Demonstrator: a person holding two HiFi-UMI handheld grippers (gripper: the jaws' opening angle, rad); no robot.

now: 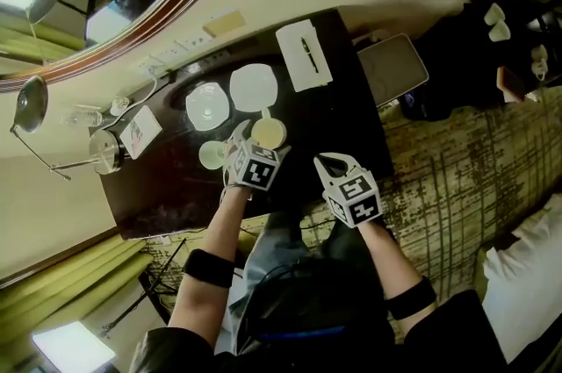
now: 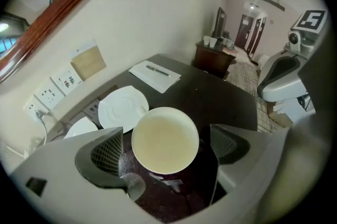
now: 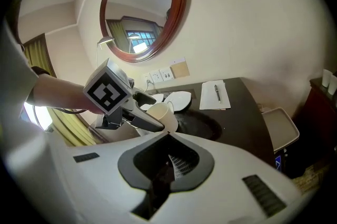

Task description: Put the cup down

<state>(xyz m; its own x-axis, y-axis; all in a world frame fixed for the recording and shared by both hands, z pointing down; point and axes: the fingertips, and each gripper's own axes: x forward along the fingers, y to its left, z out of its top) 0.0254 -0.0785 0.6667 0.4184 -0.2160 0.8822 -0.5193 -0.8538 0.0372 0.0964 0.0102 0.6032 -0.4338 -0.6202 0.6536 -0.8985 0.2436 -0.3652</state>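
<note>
The left claw (image 2: 167, 145) stands spread wide around the cup (image 1: 268, 134), with both pads clear of the cup's sides, so it grips nothing. The cream cup sits upright on the dark worktop (image 1: 342, 125), just beside a white saucer (image 2: 124, 108). The right claw (image 3: 168, 159) is closed tight and empty, held by the worktop's near edge

Head view: overhead, steeply down on table (image 1: 347, 121).
Left gripper view: close above cup (image 2: 165, 139).
Right gripper view: farther back, facing mirror (image 3: 142, 7).
Shared: cup, notepad (image 1: 304, 55).
</note>
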